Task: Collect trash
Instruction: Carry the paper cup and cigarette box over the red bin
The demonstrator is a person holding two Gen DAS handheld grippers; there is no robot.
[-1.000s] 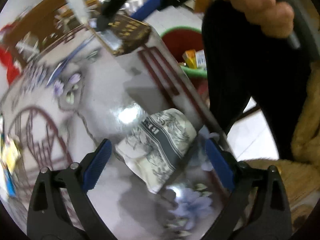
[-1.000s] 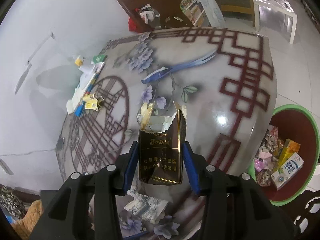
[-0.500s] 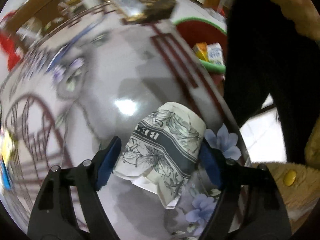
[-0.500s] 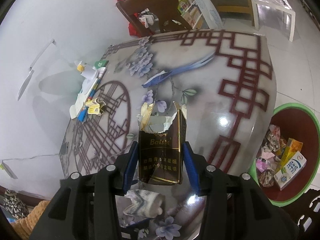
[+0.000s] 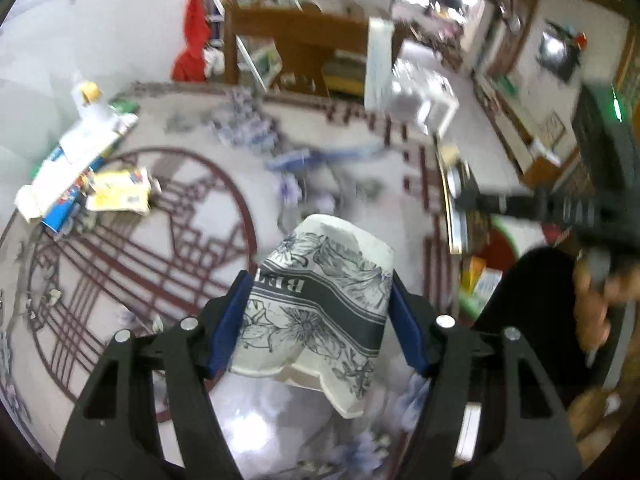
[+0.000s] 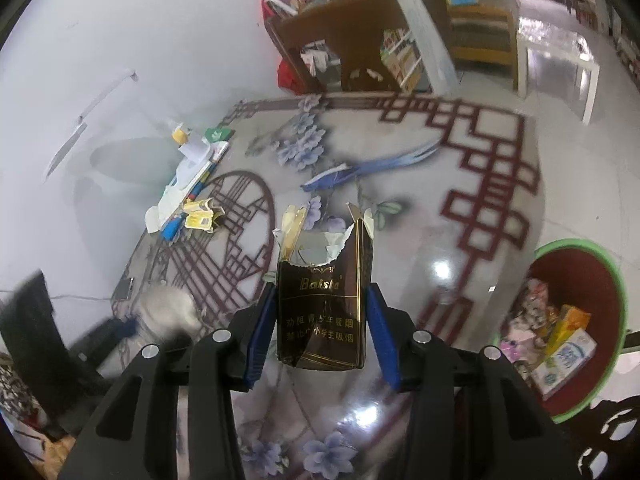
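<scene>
My left gripper (image 5: 318,318) is shut on a crushed paper cup (image 5: 320,304) with a grey flower print and holds it above the patterned table (image 5: 132,280). My right gripper (image 6: 322,334) is shut on a torn dark brown cigarette pack (image 6: 322,304) with gold lettering, held above the same table (image 6: 460,240). The green-rimmed red trash bin (image 6: 576,328) stands on the floor at the right and holds cartons and wrappers. In the left wrist view the bin (image 5: 486,268) shows partly behind the table edge, with the right gripper (image 5: 520,204) blurred above it.
A pile of paper and carton scraps (image 6: 188,196) lies on the table's far left near the wall; it also shows in the left wrist view (image 5: 84,176). A wooden shelf (image 6: 360,52) and a white side table (image 6: 560,60) stand beyond the table.
My left gripper closed on the paper cup and lifted it off the table, turning toward the far side. The right gripper with the cigarette pack rose slightly.
</scene>
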